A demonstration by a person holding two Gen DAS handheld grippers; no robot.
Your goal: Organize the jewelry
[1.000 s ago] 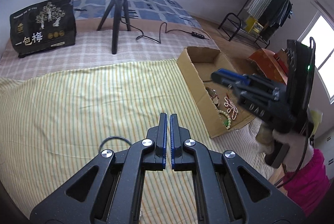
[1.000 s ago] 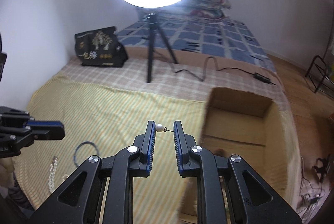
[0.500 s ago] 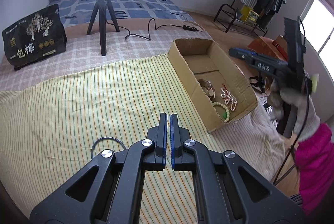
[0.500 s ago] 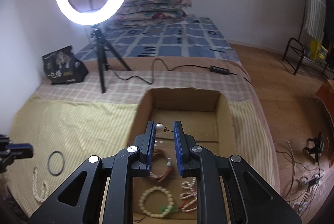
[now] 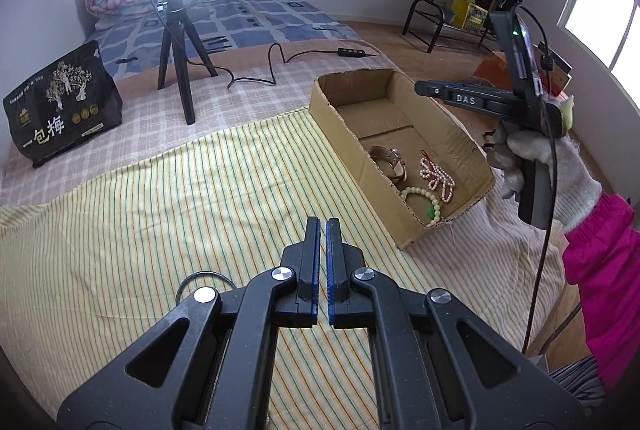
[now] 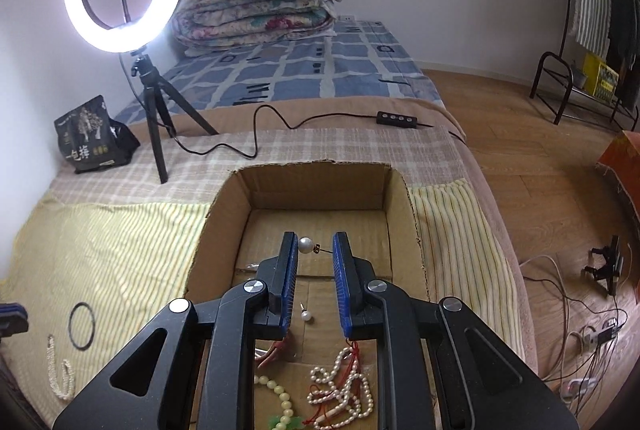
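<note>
The right gripper [image 6: 316, 250] pinches a pearl stud [image 6: 306, 244] crosswise between its blue pads, pearl against the left pad and pin tip against the right, over the box [image 6: 320, 189]. A second stud [image 6: 306, 314] lies on the box floor below, with a pearl strand [image 6: 344, 390] at 5 o'clock and a green bracelet [image 6: 282, 400] at 6. The left gripper [image 5: 322, 226] is closed on nothing above the striped cloth [image 5: 160, 209], the box at its 2 o'clock; a black ring [image 6: 81, 326] and a white strand [image 6: 60, 374] lie on the cloth.

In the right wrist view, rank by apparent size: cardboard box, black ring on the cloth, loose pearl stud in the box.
1. cardboard box
2. black ring
3. pearl stud
Apparent size only; the fisheye lens distorts.
</note>
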